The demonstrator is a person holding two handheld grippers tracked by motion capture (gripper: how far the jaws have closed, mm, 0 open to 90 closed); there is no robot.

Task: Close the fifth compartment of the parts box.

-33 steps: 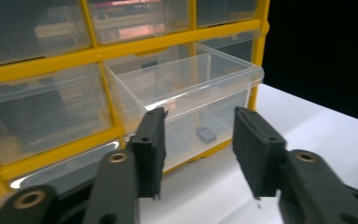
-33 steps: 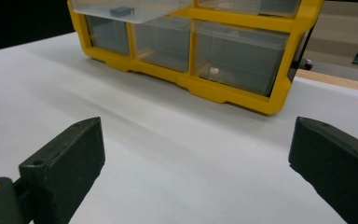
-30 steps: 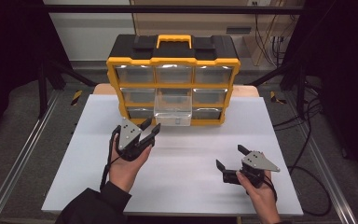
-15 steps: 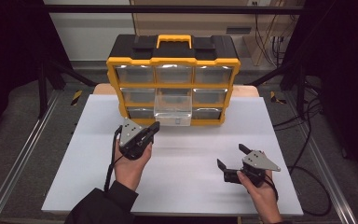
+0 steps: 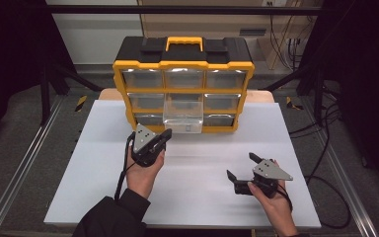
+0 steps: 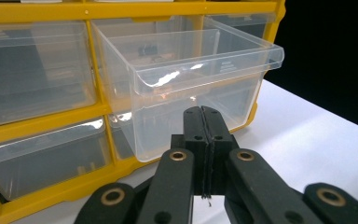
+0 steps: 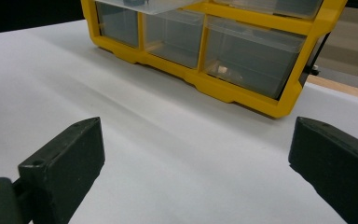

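Left hand-held gripper (image 5: 165, 134) nearer one drawer (image 5: 183, 117)

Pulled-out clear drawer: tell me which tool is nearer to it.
Left. The left tool sits shut just before the clear drawer, slightly to its left; the right tool lies open farther back, off to the right.

At far centre of the table (image 5: 79, 163): drawer cabinet (image 5: 182, 64), its middle drawer (image 5: 182, 116) pulled out toward the near side. Just near and left of that drawer: left gripper (image 5: 164, 136). Well apart, near right: right gripper (image 5: 242, 168).
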